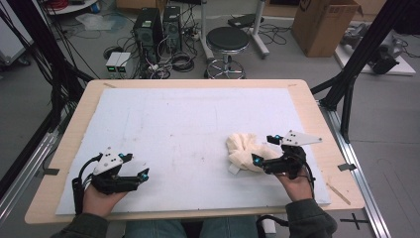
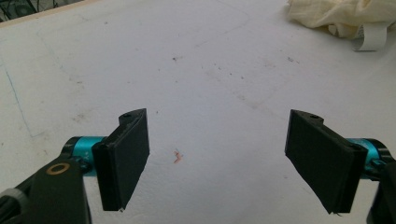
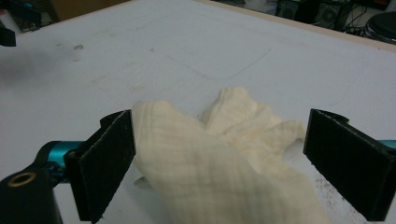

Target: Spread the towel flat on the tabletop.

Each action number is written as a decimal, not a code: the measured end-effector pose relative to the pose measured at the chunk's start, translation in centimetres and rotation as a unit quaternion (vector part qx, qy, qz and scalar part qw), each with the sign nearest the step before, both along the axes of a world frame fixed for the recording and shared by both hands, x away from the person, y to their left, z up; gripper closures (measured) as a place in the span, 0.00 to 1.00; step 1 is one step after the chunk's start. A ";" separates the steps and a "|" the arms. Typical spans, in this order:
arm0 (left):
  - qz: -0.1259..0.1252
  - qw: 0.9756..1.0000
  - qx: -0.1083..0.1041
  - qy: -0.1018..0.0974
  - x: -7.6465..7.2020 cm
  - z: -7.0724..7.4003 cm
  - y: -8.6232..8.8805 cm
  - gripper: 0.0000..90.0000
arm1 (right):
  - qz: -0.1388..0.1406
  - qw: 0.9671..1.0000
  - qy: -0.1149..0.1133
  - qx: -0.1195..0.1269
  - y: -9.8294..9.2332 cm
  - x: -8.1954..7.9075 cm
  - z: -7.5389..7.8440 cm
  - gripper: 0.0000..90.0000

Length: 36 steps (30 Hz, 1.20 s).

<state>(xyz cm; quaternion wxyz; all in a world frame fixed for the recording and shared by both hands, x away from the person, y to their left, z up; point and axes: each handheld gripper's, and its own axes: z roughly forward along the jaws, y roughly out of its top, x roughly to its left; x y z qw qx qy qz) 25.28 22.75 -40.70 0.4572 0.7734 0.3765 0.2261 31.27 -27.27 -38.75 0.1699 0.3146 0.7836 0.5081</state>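
Observation:
A crumpled cream cloth (image 1: 245,150) lies on the white mat (image 1: 188,129) right of centre, with a white label at its near edge. My right gripper (image 1: 266,150) is open at the cloth's right side, its jaws standing wide on either side of the bunched fabric (image 3: 219,158) in the right gripper view. Near the mat's front left my left gripper (image 1: 136,166) is open over bare mat (image 2: 205,84), nothing between its jaws. In the left gripper view the cloth (image 2: 343,16) sits far off at the upper right.
The mat covers a wooden table (image 1: 74,134). Beyond the far edge stand a black stool (image 1: 227,40), computer towers (image 1: 148,27), cables and a cardboard box (image 1: 324,25). Black frame struts (image 1: 356,64) rise at the right. The mat bears small stains.

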 end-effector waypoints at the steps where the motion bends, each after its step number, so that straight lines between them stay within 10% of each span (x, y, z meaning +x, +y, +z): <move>1: 0.001 1.000 -0.001 0.000 0.0 0.0 0.0 0.25 | 0.002 1.000 -0.001 -0.001 0.2 0.1 0.2 0.09; 13: 0.006 1.000 -0.002 -0.002 0.0 0.0 0.2 0.25 | 0.024 1.000 0.006 -0.012 3.0 1.8 1.2 0.10; 36: 0.003 1.000 0.001 0.003 0.2 -0.2 0.0 0.25 | 0.024 0.988 0.099 -0.113 4.1 3.1 -3.6 0.38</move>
